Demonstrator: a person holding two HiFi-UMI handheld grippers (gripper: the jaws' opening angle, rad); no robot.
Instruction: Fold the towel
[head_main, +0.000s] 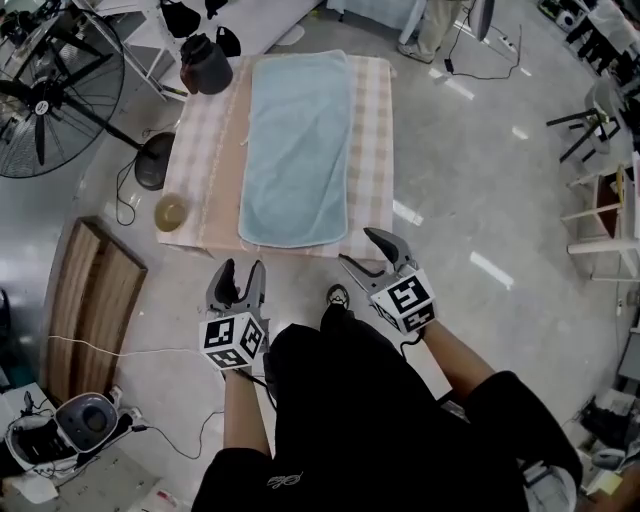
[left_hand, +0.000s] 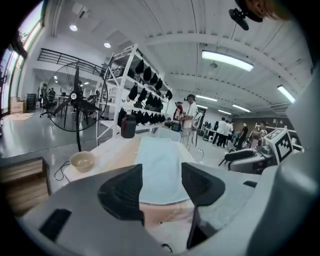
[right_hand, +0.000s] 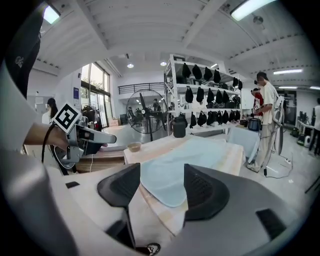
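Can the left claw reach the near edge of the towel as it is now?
Probably yes: the left claw is open, nothing lies between it and the towel, and the bowl sits aside.

1. The towel (head_main: 296, 150) was plain pale blue.
2. The tablecloth (head_main: 372, 140) was checked pink and cream.
3. The jug (head_main: 205, 64), at the towel's eleven o'clock, was black.
4. The bowl (head_main: 171, 212), at eight o'clock, was tan.
5. The left gripper (head_main: 244, 265) and right gripper (head_main: 356, 247) were grey, with black-and-white marker cubes.
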